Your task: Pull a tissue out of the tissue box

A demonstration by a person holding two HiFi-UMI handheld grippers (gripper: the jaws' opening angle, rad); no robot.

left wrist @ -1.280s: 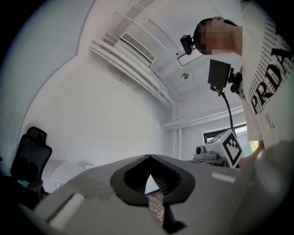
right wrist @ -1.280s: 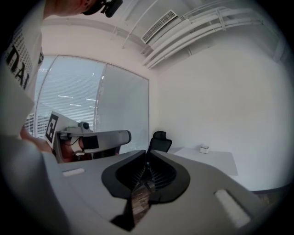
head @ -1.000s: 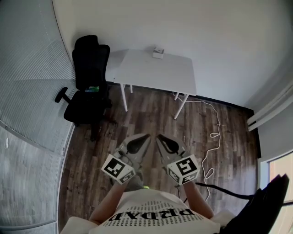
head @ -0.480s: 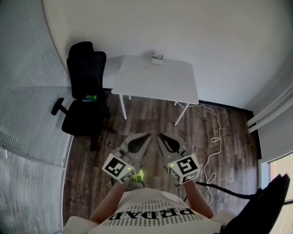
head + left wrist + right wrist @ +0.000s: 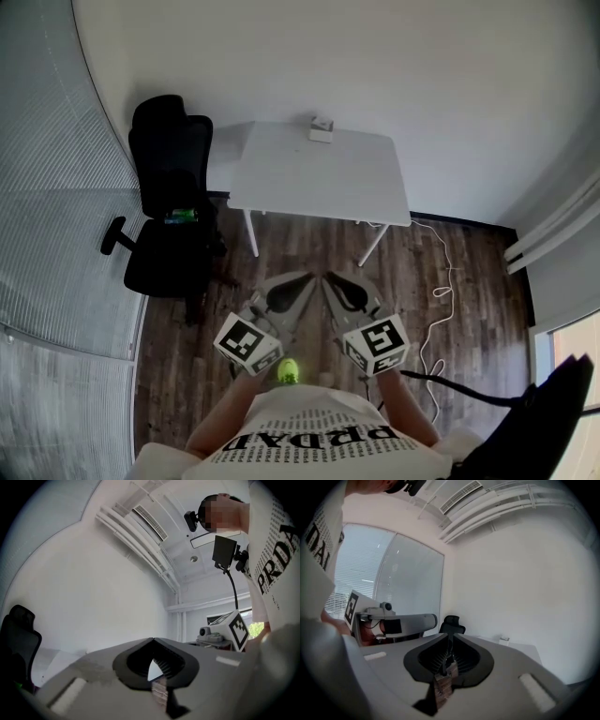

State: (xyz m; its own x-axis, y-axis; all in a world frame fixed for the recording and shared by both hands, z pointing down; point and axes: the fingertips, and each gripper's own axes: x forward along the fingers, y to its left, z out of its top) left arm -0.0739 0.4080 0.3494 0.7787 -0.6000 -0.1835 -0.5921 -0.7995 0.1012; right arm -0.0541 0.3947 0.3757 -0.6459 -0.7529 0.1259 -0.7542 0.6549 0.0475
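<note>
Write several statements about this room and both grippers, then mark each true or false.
1. The small white tissue box sits at the far edge of the white rectangular table. True.
2. The left gripper touches the tissue box. False: it is near the person's body, well short of the table.
3. The black office chair stands left of the table in the head view. True.
4. The right gripper holds a tissue. False: nothing is between its jaws.
5. The floor is grey carpet. False: it is dark wood plank floor.
</note>
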